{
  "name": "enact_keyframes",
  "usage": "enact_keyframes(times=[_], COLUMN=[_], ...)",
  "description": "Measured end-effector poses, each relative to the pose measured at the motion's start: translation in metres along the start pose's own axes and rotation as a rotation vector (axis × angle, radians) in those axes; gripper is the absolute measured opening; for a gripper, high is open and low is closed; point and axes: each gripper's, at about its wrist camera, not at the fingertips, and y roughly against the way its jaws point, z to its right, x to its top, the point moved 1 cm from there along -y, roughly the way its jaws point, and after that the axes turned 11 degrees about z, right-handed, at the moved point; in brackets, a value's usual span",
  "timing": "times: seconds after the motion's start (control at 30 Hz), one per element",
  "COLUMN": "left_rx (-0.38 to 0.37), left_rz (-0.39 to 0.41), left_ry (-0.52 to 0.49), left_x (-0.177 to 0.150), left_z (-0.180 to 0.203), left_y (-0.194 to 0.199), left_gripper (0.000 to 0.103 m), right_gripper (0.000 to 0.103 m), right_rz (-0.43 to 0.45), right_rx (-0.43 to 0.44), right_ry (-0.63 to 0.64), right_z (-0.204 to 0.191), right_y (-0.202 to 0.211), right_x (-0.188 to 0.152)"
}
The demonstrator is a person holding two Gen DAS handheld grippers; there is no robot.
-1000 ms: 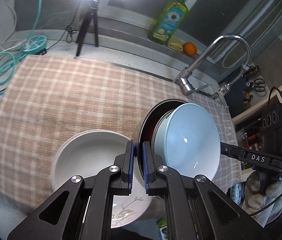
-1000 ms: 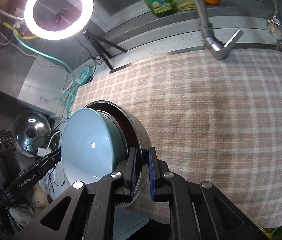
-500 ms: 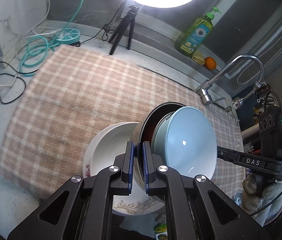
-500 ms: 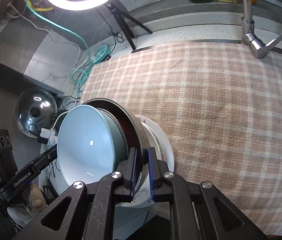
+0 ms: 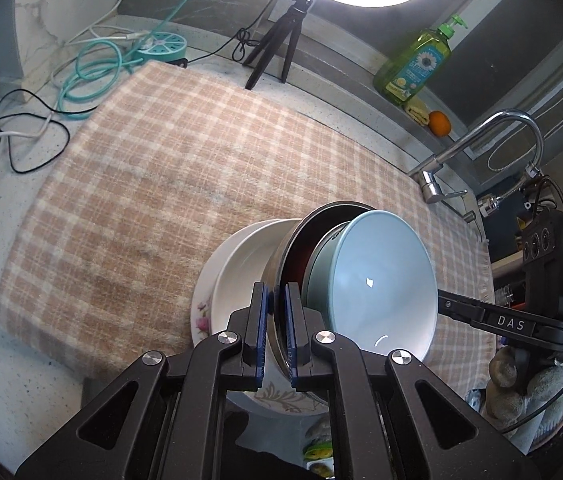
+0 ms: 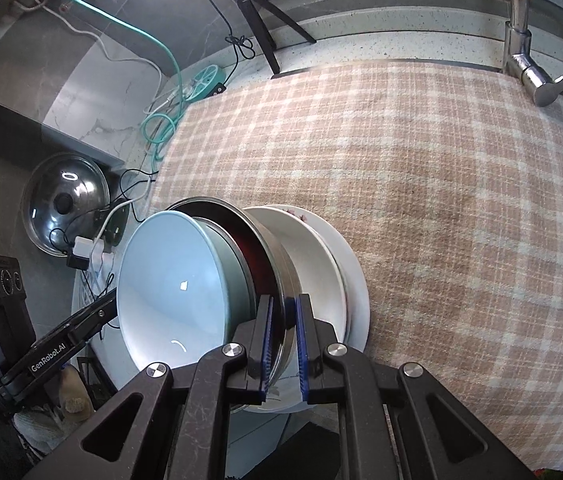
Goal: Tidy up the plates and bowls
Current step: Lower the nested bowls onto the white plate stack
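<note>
My left gripper and my right gripper are each shut on opposite sides of the rim of a steel bowl, also in the right wrist view. A light blue bowl sits nested inside it and shows in the right wrist view too. The pair is held above a white deep bowl that rests on a floral plate at the near edge of the checked cloth. The white bowl and plate also show in the right wrist view.
A faucet stands at the cloth's far right, with a soap bottle and an orange on the ledge behind. A ring light on a tripod and cables lie at the back left. A pot lid lies off the left end.
Both grippers have moved the steel bowl with the blue bowl to sit over the white bowl and plate, which were off to the left before. The grips have not changed.
</note>
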Motion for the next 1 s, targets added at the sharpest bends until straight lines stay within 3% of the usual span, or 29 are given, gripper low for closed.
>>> enact_keyframes(times=[1.0], left_rx=[0.025], left_rz=[-0.031], left_ry=[0.022], left_x=[-0.003], left_z=[-0.013], left_y=[-0.016], left_gripper=[0.006], right_gripper=[0.01], right_rz=[-0.028], right_rx=[0.01], right_ry=[0.002], right_z=[0.0], right_y=[-0.013], right_x=[-0.001])
